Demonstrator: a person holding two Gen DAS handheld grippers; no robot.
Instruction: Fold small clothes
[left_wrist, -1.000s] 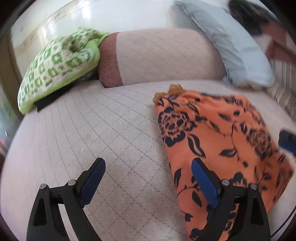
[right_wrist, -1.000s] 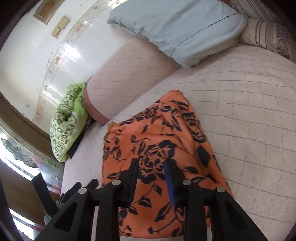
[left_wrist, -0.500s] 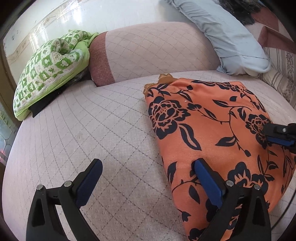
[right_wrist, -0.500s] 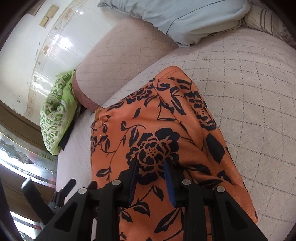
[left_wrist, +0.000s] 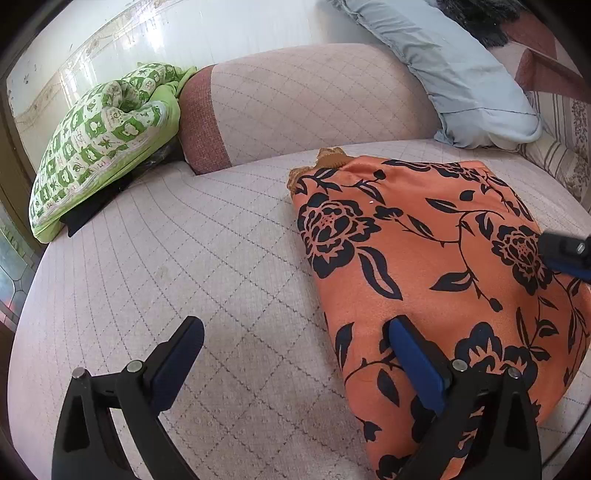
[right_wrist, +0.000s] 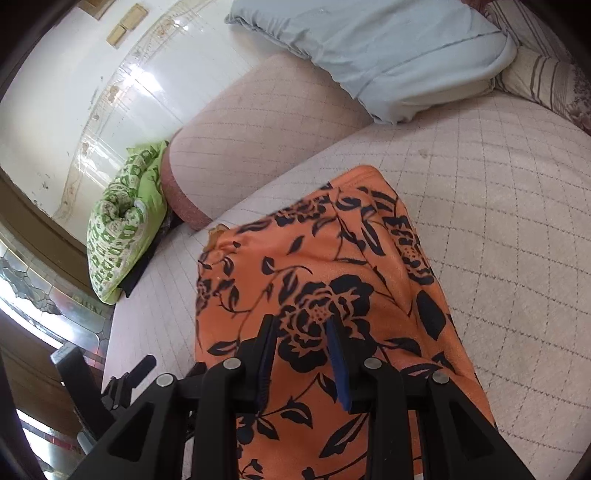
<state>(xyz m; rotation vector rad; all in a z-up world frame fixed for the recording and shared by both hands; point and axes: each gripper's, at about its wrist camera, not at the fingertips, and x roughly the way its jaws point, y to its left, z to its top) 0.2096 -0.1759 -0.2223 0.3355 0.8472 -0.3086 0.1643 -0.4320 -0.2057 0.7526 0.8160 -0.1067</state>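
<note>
An orange garment (left_wrist: 424, 258) with black flowers lies folded flat on the pink quilted bed (left_wrist: 184, 258). My left gripper (left_wrist: 295, 325) hovers low at its near left edge, jaws wide open. The left pad is over bare quilt and the right pad over the cloth, with nothing pinched. In the right wrist view the garment (right_wrist: 314, 258) fills the middle. My right gripper (right_wrist: 300, 323) hangs over it with a narrow gap between its pads; the cloth shows flat behind that gap. One of its fingers (left_wrist: 569, 254) enters the left wrist view at the right edge.
A pink bolster (left_wrist: 295, 103) runs along the back. A green patterned pillow (left_wrist: 99, 140) leans at the left and a pale blue pillow (left_wrist: 454, 74) at the back right. Striped bedding (left_wrist: 561, 155) lies at the far right. Bare quilt spreads left of the garment.
Both grippers have moved in closer over the garment. The right gripper's finger has come further into the left wrist view. The left jaws opened a little wider early on.
</note>
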